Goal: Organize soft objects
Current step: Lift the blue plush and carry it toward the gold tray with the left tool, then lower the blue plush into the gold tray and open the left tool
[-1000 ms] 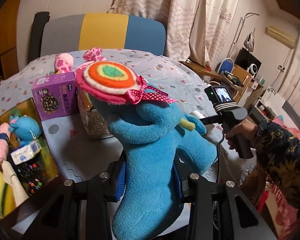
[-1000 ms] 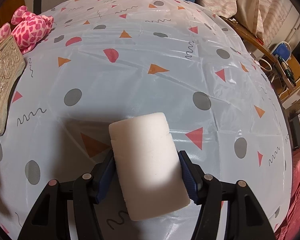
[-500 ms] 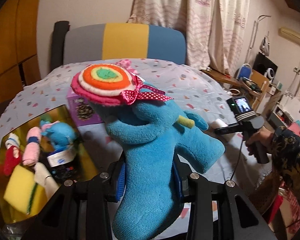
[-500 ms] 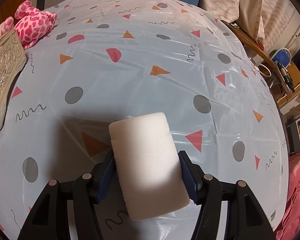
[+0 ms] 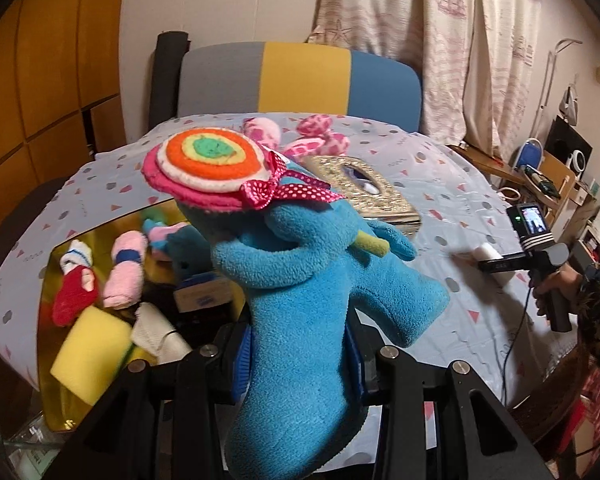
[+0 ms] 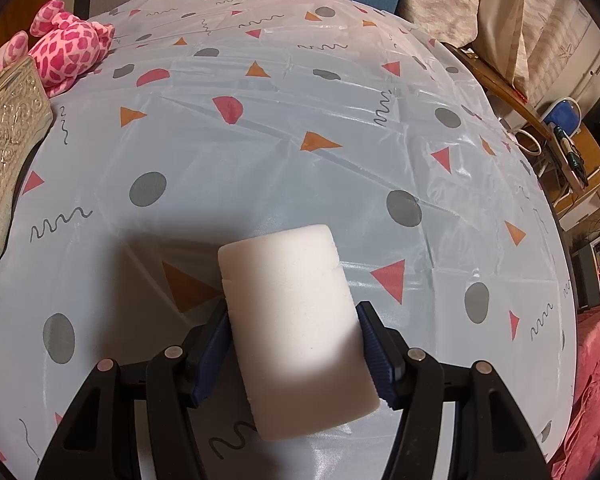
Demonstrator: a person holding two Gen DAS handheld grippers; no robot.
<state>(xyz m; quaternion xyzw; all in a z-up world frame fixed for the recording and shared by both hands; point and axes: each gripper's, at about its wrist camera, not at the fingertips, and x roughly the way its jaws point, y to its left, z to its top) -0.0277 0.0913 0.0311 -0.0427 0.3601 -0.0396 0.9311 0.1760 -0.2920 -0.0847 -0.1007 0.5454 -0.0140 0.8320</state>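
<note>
My left gripper (image 5: 298,360) is shut on a blue plush toy (image 5: 312,304) that carries a felt lollipop with a pink dotted bow (image 5: 208,164); it hangs above the table, right of a gold box (image 5: 48,280) holding several soft things. My right gripper (image 6: 294,344) is shut on a white foam block (image 6: 296,328) just above the patterned tablecloth (image 6: 260,140). The left wrist view also shows the right gripper (image 5: 496,266) far right, held by a hand (image 5: 556,284).
A pink spotted plush (image 6: 68,48) lies at the far side of the table beside a silver embossed tissue box (image 6: 4,148). A striped chair back (image 5: 300,80) stands behind the table. Curtains and cluttered furniture fill the right side of the room.
The left gripper has swung left with the blue plush, bringing the gold box more fully into view. The right gripper with the foam block has stayed put.
</note>
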